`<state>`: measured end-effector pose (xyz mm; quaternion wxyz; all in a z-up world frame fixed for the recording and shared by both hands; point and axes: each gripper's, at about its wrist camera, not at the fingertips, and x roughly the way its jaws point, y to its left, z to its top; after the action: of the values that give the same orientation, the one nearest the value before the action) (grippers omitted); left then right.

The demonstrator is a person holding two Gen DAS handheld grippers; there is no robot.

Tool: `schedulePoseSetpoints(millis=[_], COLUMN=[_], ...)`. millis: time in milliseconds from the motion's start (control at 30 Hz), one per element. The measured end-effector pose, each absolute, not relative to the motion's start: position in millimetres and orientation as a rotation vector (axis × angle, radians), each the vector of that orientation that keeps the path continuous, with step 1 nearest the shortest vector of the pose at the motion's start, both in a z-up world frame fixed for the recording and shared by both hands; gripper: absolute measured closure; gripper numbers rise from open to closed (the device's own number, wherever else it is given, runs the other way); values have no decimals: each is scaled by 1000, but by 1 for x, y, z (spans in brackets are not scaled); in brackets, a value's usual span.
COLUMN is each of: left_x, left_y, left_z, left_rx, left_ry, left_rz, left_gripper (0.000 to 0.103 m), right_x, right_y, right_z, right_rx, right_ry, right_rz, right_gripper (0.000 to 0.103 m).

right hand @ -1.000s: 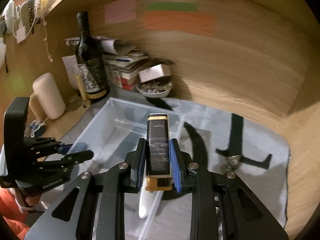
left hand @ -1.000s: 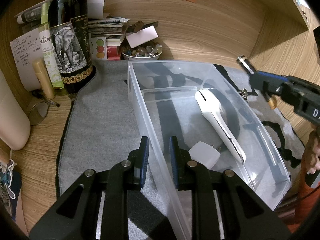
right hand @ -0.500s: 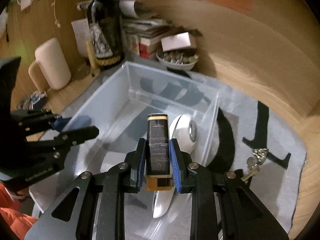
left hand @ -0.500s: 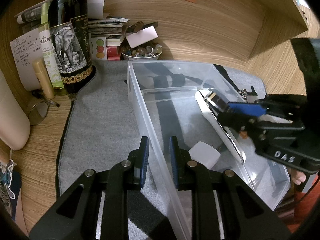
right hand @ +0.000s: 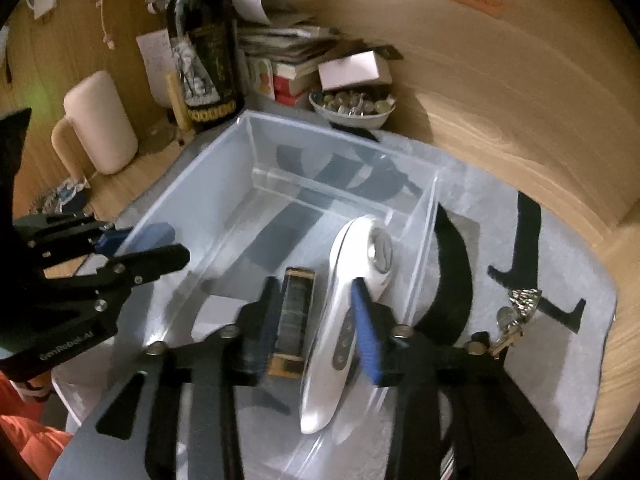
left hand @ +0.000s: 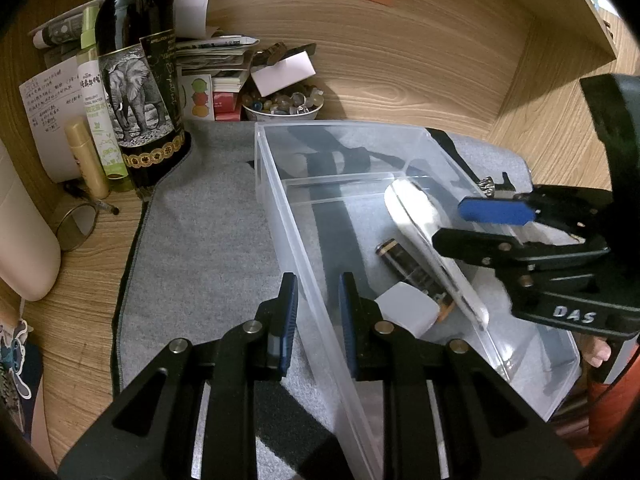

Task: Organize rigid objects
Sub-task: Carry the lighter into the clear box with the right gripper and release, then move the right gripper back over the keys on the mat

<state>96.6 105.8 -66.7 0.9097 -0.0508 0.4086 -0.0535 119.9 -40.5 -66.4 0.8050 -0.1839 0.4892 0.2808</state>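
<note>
A clear plastic bin (left hand: pixel 276 184) stands on a grey mat. My left gripper (left hand: pixel 316 312) straddles the bin's left wall, jaws close on it. My right gripper (right hand: pixel 316 320) is open above the bin, seen also in the left wrist view (left hand: pixel 472 224). A small black and gold bottle (right hand: pixel 294 312) lies on the bin floor below it, also in the left wrist view (left hand: pixel 412 268). Beside it lie a long white device (right hand: pixel 352 300) and a white block (left hand: pixel 408 308).
A wine bottle (left hand: pixel 136 80), a spray bottle (left hand: pixel 96 112), papers and a bowl of beads (left hand: pixel 284 104) crowd the back left. A cream mug (right hand: pixel 100 124) stands left. Keys (right hand: pixel 516 312) lie on the mat (left hand: pixel 200 240) right of the bin.
My right gripper moved down over the bin and opened. The black and gold bottle left its jaws and now lies on the bin floor. The left gripper has not moved.
</note>
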Motion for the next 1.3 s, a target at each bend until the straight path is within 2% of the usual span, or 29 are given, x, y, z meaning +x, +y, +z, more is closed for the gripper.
schedulePoseSetpoints(millis=[233,367,500,767,1300], left_x=[96,97,97,97,97], left_y=[105,105,104,104,104], left_z=[-67,-67,-66,-66,-66], left_rx=[-104,-101,-100,-101,-100], left_ry=[842,843,842,842,842], left_rz=[-110,-109,-109,-109,-108], left_gripper=[83,83,83,83,83], right_x=[118,117,123,152,207], right_y=[-46,-54,-68,-109,-171], right_z=[-49,-35,-25,-23,-82], right_rx=[-368,-363,-349,-327,-268], right_ry=[978,925,892,894,1067], right_rz=[601,568,530,365,124], right_gripper=[43,41,33,33,33])
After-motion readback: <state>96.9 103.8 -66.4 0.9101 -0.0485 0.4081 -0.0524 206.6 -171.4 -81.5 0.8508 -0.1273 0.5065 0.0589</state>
